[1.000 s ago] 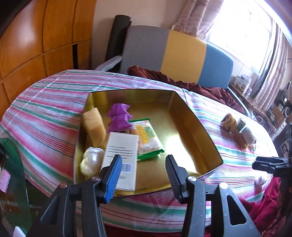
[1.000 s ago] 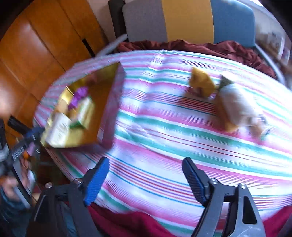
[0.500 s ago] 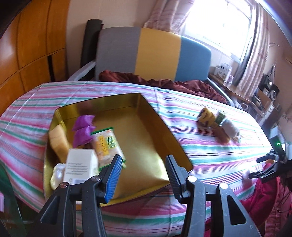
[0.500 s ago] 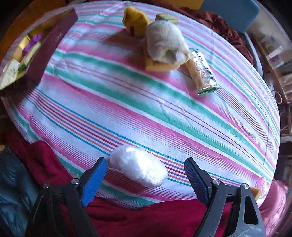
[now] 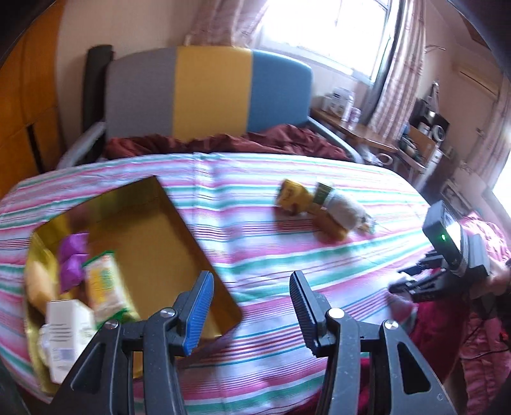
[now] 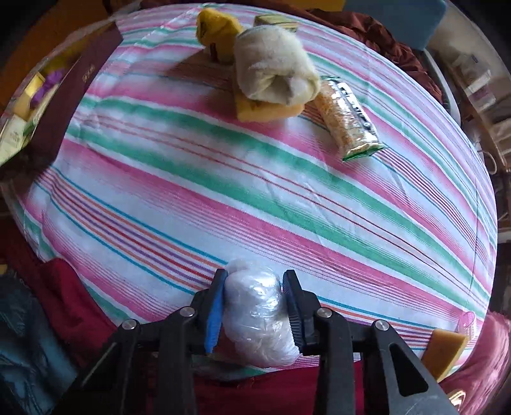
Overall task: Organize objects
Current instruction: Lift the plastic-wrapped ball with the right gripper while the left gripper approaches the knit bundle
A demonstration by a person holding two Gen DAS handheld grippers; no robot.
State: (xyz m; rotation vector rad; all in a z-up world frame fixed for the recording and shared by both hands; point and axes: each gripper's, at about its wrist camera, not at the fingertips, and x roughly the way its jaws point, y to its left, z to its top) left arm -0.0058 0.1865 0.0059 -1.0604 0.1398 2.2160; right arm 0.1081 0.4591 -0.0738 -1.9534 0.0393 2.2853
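Observation:
My right gripper [image 6: 254,274] points down at the near edge of the striped table, and its jaws are closing on a white plastic-wrapped bundle [image 6: 255,313], with both pads pressed against its sides. My left gripper [image 5: 251,277] hovers open and empty over the tablecloth, just right of the gold box [image 5: 191,242]. Inside the box lie purple wrappers [image 5: 72,258], a noodle packet [image 5: 102,284], a white carton [image 5: 67,332] and a yellow sponge [image 5: 38,281]. A rolled cream towel [image 6: 274,73] on a yellow sponge [image 6: 265,111], a snack bar [image 6: 348,118] and a yellow pouch [image 6: 217,28] lie across the table.
A small green box [image 6: 274,22] stands behind the towel. Another sponge [image 6: 444,351] and a pink item [image 6: 466,319] sit at the table's near right edge. A grey, yellow and blue chair back [image 5: 207,92] rises behind the table, with dark red cloth around the edges.
My right gripper came down over the white bundle and its jaws closed onto it. The left wrist view swung right, so the gold box now sits at the left.

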